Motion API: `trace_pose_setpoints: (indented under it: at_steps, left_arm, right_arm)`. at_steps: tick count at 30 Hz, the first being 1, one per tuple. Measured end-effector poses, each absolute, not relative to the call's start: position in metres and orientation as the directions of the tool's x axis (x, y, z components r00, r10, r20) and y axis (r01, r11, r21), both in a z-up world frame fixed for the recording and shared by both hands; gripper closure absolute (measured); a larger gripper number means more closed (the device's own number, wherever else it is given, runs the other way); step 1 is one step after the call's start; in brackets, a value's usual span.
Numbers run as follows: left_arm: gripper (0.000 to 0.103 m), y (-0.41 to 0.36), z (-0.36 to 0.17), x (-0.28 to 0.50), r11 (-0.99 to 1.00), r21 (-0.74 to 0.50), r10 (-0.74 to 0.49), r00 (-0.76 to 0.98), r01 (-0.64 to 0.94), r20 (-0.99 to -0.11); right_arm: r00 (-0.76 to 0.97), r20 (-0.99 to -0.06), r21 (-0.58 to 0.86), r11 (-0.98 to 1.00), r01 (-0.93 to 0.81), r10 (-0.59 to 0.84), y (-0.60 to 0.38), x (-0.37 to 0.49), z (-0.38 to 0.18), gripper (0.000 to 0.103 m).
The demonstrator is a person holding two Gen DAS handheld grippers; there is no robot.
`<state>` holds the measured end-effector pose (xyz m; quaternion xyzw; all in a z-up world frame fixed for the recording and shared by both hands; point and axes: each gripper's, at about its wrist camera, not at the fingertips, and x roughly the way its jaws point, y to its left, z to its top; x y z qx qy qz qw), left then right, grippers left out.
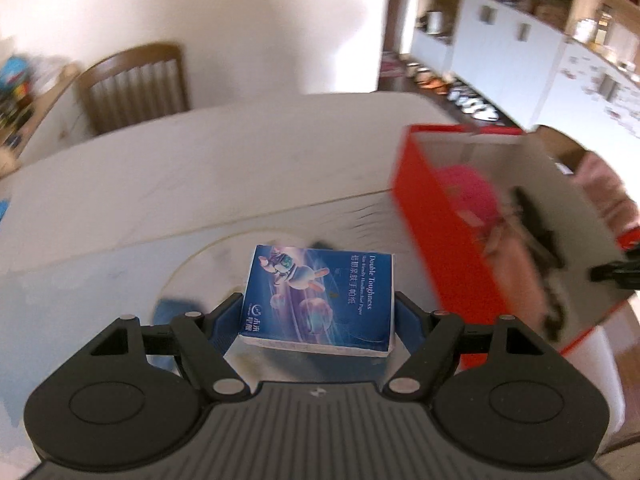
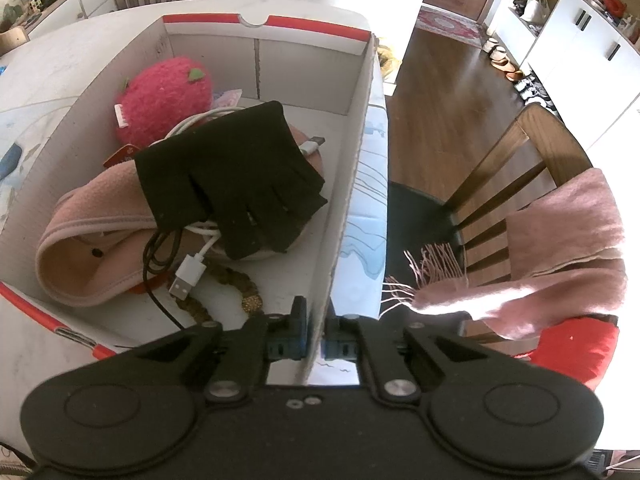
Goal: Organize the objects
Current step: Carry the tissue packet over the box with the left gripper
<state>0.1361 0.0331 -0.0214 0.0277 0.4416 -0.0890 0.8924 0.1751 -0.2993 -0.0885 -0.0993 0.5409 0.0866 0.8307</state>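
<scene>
A blue pack of tissues [image 1: 316, 280] hangs above the white table [image 1: 200, 168], with my left gripper [image 1: 319, 308] shut on its two sides. To its right stands a red-and-white cardboard box [image 1: 436, 240]. My right gripper [image 2: 316, 320] is shut on the near end of the box's right wall [image 2: 352, 152]. Inside the box lie a pink strawberry plush [image 2: 164, 96], a pair of black gloves [image 2: 236, 176], a pink fleece piece [image 2: 92, 236], a white USB cable [image 2: 188, 276] and a string of brown beads [image 2: 240, 284].
A wooden chair [image 2: 512, 168] with a pink fringed scarf [image 2: 560, 248] over its back stands right of the table. Another wooden chair [image 1: 132, 84] is at the table's far side. A blue object [image 2: 10, 160] lies left of the box. White cabinets [image 1: 500, 48] line the far wall.
</scene>
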Motion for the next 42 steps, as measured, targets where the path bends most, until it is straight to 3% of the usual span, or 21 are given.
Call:
trace_pose_setpoints:
  at_steps: [19,42]
  left_arm:
    - [0.025,-0.118,-0.003,0.156,0.855,-0.006,-0.334,0.540,0.519,-0.772]
    - [0.025,-0.202,-0.052,0.229,0.811,0.066,-0.269,0.471,0.581,-0.840]
  right_arm:
    - [0.407,-0.912,-0.066,0.961,-0.269,0.052,-0.300,0.172,-0.086,0.097]
    - [0.410,-0.909,-0.042,0.960,-0.275,0.078,-0.305,0.172,-0.087,0.097]
